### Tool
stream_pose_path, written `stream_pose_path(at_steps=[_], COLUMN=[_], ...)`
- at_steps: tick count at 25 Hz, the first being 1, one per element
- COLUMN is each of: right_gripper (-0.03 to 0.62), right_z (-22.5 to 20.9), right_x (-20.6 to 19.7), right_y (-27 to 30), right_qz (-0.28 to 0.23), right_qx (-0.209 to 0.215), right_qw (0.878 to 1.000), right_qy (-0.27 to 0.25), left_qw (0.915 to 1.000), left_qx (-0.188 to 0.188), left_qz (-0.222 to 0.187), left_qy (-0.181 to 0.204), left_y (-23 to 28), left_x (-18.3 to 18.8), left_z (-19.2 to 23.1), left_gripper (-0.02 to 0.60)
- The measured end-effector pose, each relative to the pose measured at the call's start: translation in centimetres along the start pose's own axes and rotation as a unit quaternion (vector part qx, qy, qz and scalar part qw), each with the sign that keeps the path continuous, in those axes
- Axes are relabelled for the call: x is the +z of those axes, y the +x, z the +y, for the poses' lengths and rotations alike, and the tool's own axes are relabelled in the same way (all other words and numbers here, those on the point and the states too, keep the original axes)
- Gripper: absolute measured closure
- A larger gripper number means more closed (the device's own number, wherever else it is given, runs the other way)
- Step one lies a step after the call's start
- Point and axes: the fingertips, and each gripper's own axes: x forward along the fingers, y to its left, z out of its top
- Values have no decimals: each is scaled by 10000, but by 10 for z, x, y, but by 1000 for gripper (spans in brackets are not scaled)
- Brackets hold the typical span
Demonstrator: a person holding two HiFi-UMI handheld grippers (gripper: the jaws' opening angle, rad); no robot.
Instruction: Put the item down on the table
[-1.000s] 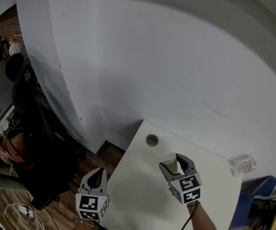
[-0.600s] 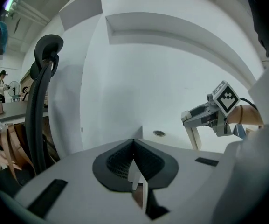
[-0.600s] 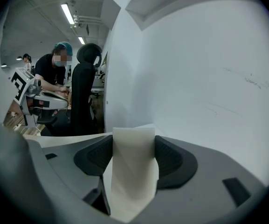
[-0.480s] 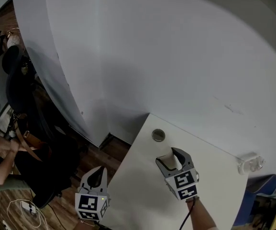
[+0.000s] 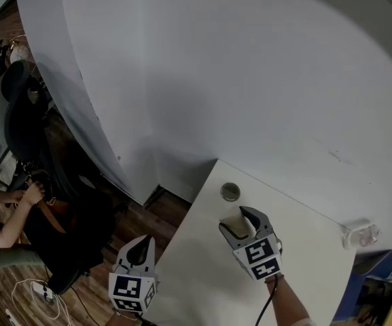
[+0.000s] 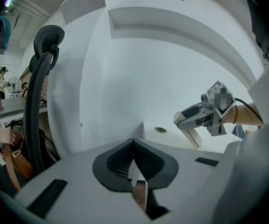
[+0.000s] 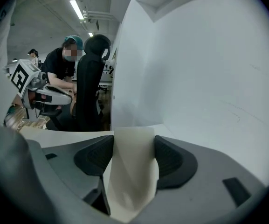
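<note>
The right tongs grip a cream, tapered item low over the white worktop, near a round metal cap. I judge it not yet released. The left tongs are closed and empty, beside the worktop's edge.

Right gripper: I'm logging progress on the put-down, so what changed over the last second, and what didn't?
The right gripper, shut on the pale beige folded item, drifted slightly left over the white table, coming nearer in line with the round metal grommet. Nothing was released or grasped. The left gripper stayed shut and empty beside the table's left edge.
</note>
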Motion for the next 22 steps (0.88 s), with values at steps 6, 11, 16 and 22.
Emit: stream_pose_path(at_steps=[6,11,16,22], right_gripper=[298,299,299,299], right_z=[8,19,28,34], right_x=[-2,-6,-11,-16], right_y=[14,28,36,46], right_qz=[104,230,358,503], right_qx=[220,455,654,865], right_qw=[9995,9976,9952,9921], right_qy=[-196,-458,-634,-751], left_qw=[9999,9997,9996,9995], left_qx=[-33,14,26,22], left_qz=[106,200,256,283], left_qy=[-31,-121,-125,-132], left_y=[7,12,15,17], left_x=[-4,-10,-14,-16], left_z=[-1,2,2,4], left_gripper=[565,565,565,565])
